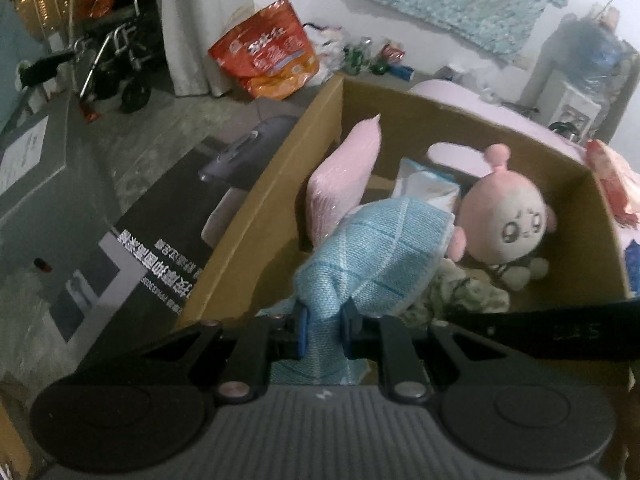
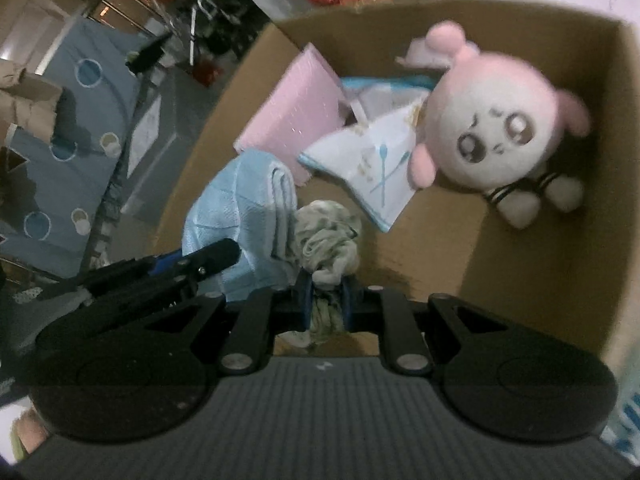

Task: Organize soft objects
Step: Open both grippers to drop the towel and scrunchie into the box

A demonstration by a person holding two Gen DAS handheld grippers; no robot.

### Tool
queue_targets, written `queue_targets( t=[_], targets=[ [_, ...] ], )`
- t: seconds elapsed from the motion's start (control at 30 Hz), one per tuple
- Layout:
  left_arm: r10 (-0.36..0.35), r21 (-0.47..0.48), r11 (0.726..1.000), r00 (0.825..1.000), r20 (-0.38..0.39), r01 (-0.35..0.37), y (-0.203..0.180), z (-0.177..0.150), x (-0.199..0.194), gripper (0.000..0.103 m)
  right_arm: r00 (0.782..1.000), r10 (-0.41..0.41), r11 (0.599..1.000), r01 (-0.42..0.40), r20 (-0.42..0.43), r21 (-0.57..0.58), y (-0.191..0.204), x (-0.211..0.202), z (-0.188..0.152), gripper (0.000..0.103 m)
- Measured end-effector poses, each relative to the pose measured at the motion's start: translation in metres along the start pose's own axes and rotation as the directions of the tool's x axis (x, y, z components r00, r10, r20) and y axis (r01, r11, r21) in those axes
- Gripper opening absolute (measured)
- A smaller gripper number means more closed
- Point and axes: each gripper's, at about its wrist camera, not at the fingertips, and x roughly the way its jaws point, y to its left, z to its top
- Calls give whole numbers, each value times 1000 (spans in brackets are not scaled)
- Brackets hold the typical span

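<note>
red-orange bag (image 1: 272, 50), far ahead-left of tool: large white characters, unreadable | dark printed carton (image 1: 160, 236), left of tool: white character lines, blurred, unreadable | grey box (image 1: 28, 148), far left: white label, illegible

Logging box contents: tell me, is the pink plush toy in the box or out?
In: the pink plush toy lies inside the cardboard box, against its far corner.

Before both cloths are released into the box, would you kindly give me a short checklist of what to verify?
1. Left gripper shut on light blue woven cloth: ok.
2. Right gripper shut on pale green-grey crumpled cloth: ok.
3. Both cloths over brown cardboard box: ok.
4. Bare box floor below: ok.
5. Pink round-headed plush doll clear of the drop spot: ok.
6. Cloths not tangled together: cannot tell.
</note>
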Motion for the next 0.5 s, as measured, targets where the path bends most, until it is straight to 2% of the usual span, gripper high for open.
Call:
queue_targets(
  t=[0.17,0.33,0.43,0.5],
  targets=[
    [40,14,999,999,-14,-40,-2,1,16,18,998,6,999,-4,-54,39,-5,37,10,13],
    [57,22,998,997,-45,-56,-2,5,28,19,998,-5,998,9,-70,62,-9,62,16,16],
    [76,51,996,996,-46,-74,-8,5,31,24,997,-23,998,27,-68,64,-11,70,16,17],
    [74,64,995,996,-46,-71,-11,4,30,26,997,-37,997,42,-70,66,-12,73,16,24]
  ],
)
